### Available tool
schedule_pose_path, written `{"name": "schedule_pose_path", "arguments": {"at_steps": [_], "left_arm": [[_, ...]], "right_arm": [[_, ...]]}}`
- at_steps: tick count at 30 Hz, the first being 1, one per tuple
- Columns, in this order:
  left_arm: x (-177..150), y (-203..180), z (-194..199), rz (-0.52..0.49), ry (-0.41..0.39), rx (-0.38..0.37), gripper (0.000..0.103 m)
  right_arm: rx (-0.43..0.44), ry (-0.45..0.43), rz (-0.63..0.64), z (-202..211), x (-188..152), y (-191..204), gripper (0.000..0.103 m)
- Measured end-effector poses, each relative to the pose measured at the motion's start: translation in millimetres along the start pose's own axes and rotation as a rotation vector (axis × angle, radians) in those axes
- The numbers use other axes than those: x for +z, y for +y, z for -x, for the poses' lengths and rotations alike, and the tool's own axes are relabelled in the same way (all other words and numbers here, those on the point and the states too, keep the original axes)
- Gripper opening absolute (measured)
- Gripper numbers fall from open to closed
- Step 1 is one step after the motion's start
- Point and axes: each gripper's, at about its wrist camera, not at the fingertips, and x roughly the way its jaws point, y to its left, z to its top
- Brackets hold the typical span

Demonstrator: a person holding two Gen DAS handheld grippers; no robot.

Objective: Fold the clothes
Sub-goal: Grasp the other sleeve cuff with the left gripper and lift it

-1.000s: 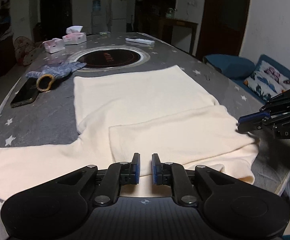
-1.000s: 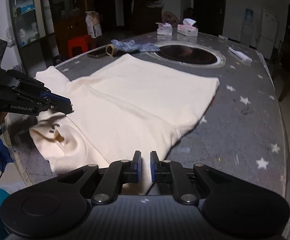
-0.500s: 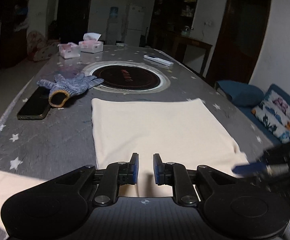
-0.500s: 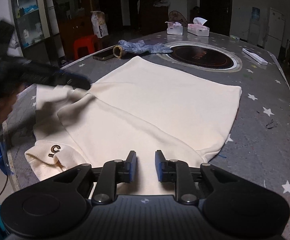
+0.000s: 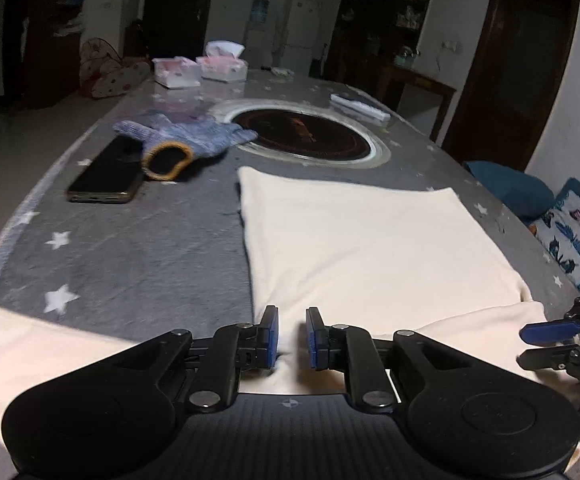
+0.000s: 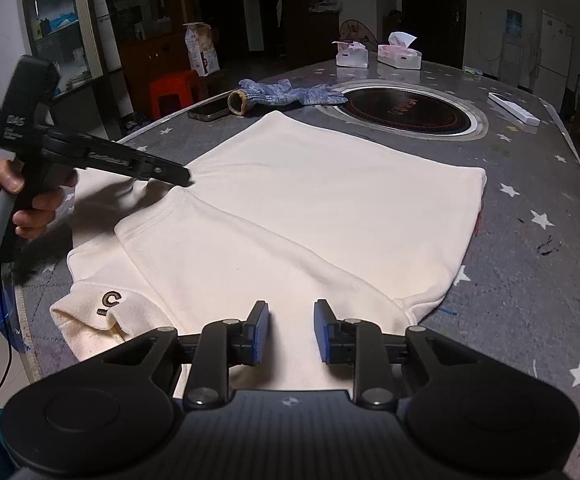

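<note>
jaws on both just opening: left gripper [image 5: 291,334] and right gripper [image 6: 291,330] part-open, nothing pinched, cloth below the gaps. cream sweatshirt [image 6: 290,216] flat on starred worktop [image 6: 537,280], one side folded in. soft, light, limp; best pinched at hems or sleeve cuff. right view alone shows logo and hand [image 6: 6,204]; left view alone shows unfolded sleeve [image 5: 30,344].

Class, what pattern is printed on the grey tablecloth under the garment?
White stars on the grey tablecloth, seen best in the right wrist view.
</note>
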Motion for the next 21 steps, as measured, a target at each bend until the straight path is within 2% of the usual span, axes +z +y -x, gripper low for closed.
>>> {"name": "schedule_pose_path", "arguments": {"at_steps": [2, 3, 8, 16, 21], "left_arm": [[-5, 3, 13, 0.011, -0.024, 0.018, 0.036], [-8, 5, 21, 0.016, -0.038, 0.027, 0.037], [-28, 26, 58, 0.068, -0.092, 0.149, 0.037], [-49, 87, 87, 0.25, -0.104, 0.41, 0.037], [-48, 112, 82, 0.315, -0.102, 0.46, 0.037]], "right_arm": [[0.0, -0.001, 0.002, 0, 0, 0, 0.027], [0.001, -0.001, 0.003, 0, 0, 1, 0.028], [-0.002, -0.002, 0.013, -1, 0, 4, 0.032], [-0.008, -0.001, 0.012, -2, 1, 6, 0.032], [-0.016, 0.001, 0.012, -2, 2, 8, 0.033]]}}
